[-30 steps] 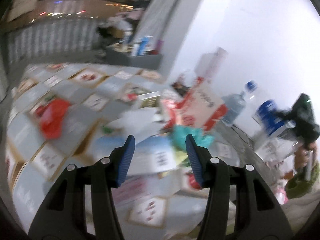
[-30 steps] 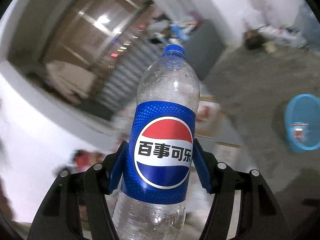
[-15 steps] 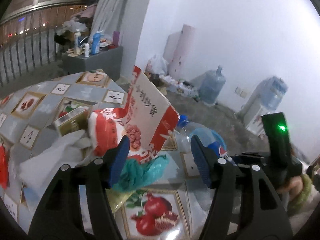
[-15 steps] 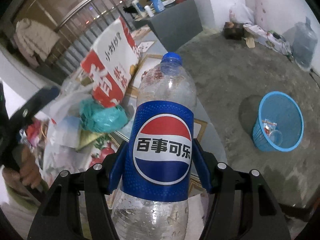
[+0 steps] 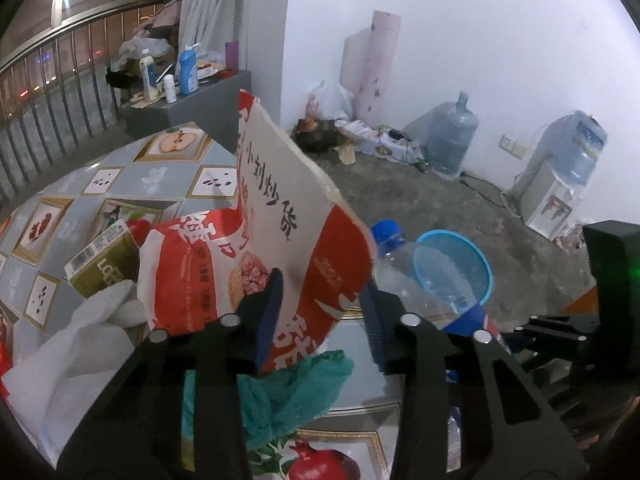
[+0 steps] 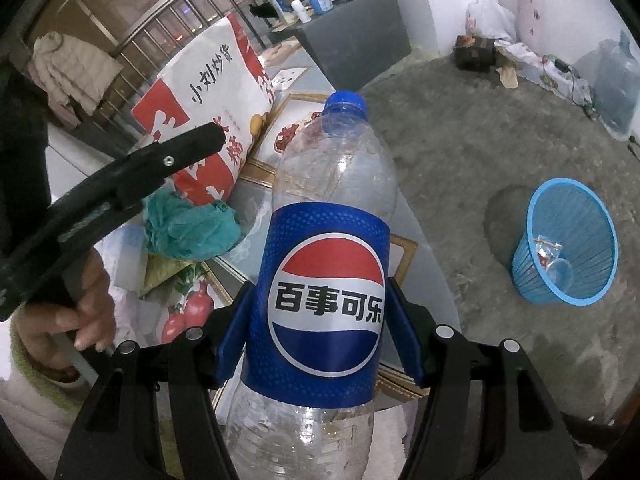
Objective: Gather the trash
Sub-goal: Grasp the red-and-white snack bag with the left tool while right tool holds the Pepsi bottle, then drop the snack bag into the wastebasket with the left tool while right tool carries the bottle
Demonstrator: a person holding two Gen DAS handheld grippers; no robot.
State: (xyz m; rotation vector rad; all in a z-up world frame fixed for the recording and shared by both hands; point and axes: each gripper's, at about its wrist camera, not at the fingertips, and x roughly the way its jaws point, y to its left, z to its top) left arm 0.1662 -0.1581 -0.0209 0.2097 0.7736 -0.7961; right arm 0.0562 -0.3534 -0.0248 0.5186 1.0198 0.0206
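Note:
My right gripper (image 6: 320, 320) is shut on an empty Pepsi bottle (image 6: 326, 280) with a blue cap, held upright over the table's edge. The bottle also shows in the left wrist view (image 5: 416, 280). My left gripper (image 5: 320, 312) is open, its jaws on either side of the lower corner of a red and white snack bag (image 5: 280, 240) that stands on the table; the bag also shows in the right wrist view (image 6: 208, 112). A crumpled green bag (image 5: 288, 396) lies just under the left gripper. A blue trash basket (image 6: 568, 244) stands on the floor to the right.
The tiled table (image 5: 100, 184) also carries a green carton (image 5: 100, 268) and white plastic (image 5: 80, 352). On the floor along the wall stand a water jug (image 5: 452, 136), a water dispenser (image 5: 560, 184) and clutter. A grey cabinet (image 6: 352, 28) with bottles stands behind.
My left gripper has swung right and moved in on the snack bag, which now sits between its jaws. My right gripper has turned with the bottle toward the table and basket.

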